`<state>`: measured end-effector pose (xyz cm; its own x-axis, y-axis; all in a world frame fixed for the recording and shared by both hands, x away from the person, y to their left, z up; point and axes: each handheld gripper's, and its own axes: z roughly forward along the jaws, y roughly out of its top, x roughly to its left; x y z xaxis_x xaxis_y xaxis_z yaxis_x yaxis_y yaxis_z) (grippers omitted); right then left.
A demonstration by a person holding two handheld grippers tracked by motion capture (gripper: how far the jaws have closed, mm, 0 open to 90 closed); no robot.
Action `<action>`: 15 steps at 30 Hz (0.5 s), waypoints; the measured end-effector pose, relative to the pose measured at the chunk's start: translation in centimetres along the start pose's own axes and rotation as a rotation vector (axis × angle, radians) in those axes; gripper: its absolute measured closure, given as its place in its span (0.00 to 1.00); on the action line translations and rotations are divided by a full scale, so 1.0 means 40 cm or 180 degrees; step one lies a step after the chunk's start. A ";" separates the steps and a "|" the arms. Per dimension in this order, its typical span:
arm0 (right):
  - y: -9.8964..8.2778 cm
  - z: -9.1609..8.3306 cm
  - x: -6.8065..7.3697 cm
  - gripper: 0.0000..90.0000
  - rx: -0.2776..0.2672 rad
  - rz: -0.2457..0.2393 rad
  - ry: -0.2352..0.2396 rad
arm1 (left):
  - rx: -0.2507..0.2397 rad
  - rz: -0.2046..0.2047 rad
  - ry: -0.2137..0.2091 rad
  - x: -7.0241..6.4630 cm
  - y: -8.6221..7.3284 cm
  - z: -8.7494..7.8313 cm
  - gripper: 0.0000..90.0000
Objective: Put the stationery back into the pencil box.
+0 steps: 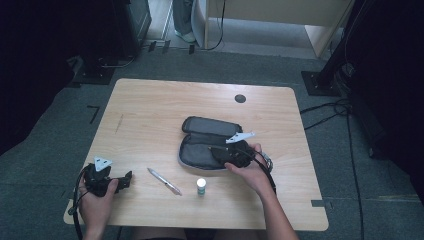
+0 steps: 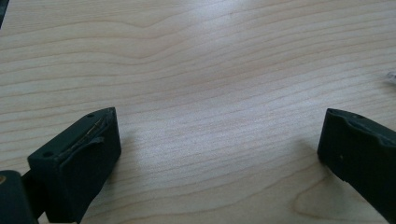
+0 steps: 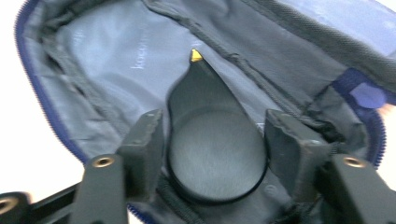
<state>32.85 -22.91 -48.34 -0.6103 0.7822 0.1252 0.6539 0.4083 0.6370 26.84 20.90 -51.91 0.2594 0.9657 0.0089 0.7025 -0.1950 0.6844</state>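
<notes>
My right gripper [image 3: 212, 140] sits in the open pencil case [image 3: 98, 74], jaws apparently loose around a black marker [image 3: 215, 154]; my left gripper [image 2: 217, 140] rests wide open.

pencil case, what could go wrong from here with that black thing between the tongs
1. The right tongs stand beside the round black item with small gaps, so it may tip or roll as they draw back.
2. The soft pencil case lies open; its flap could snag the tongs and drag the case.
3. The small bottle and the pen lie near the right forearm, which might knock them.
</notes>
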 end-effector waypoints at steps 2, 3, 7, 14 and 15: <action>0.003 -0.004 0.000 0.38 -0.0061 0.0009 0.0077 | 0.0000 0.0001 -0.0001 0.000 0.000 0.000 0.00; 0.006 -0.005 0.002 0.37 -0.0067 0.0035 0.0098 | 0.0000 0.0001 0.0000 0.000 0.000 0.000 0.00; 0.025 0.008 0.020 0.38 -0.0078 0.0027 -0.0022 | 0.0000 0.0001 0.0000 0.000 0.000 0.000 0.00; 0.063 0.049 0.042 0.53 -0.0060 -0.0030 -0.0274 | 0.0001 0.0001 0.0000 0.000 0.000 0.000 0.00; 0.074 0.056 0.047 0.60 -0.0132 0.0004 -0.0302 | 0.0000 0.0001 0.0000 0.000 0.000 0.000 0.00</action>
<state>34.62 -19.17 -47.94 -0.5631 0.8246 0.0548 0.6345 0.3889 0.6680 26.84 20.90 -51.90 0.2596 0.9657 0.0091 0.7025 -0.1953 0.6844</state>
